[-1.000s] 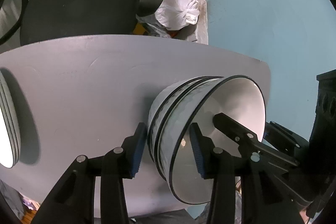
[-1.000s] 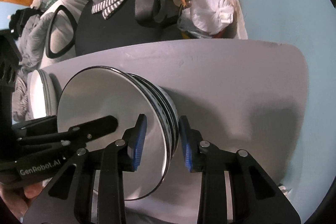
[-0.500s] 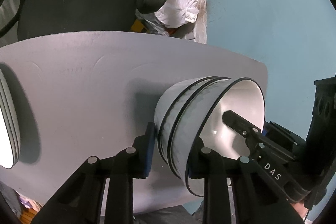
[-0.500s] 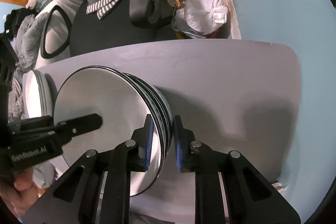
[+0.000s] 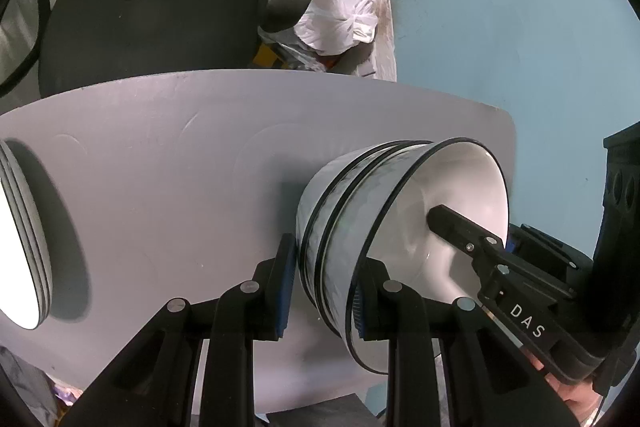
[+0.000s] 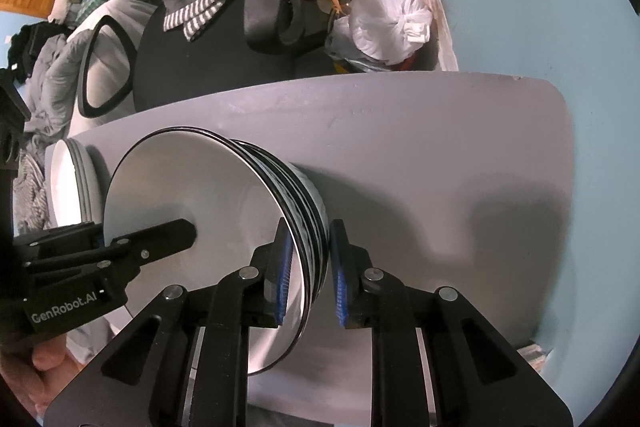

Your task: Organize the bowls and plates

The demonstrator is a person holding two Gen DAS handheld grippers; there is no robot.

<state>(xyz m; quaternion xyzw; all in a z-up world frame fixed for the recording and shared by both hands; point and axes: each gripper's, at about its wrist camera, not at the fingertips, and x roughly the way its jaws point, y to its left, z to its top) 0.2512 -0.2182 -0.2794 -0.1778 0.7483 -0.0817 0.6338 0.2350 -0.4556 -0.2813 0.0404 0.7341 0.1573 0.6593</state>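
A stack of nested white bowls with black rims [image 5: 360,211] stands on the grey table [image 5: 160,155] near its right end. My left gripper [image 5: 322,287] is shut on the near rim of the stack. My right gripper [image 6: 308,275] is shut on the opposite rim of the same stack [image 6: 200,203]. Each gripper shows in the other's view, one finger inside the top bowl. A stack of white plates [image 5: 20,251] sits at the table's left end; it also shows in the right wrist view [image 6: 68,183].
A black office chair [image 5: 152,7] with striped cloth stands beyond the table's far edge. A white plastic bag [image 5: 340,19] lies on the floor beside it. A light blue wall [image 5: 500,27] lies right of the table.
Both grippers have closed from open around the bowl rims to shut on them. The bowl stack has shifted slightly right in the left wrist view.
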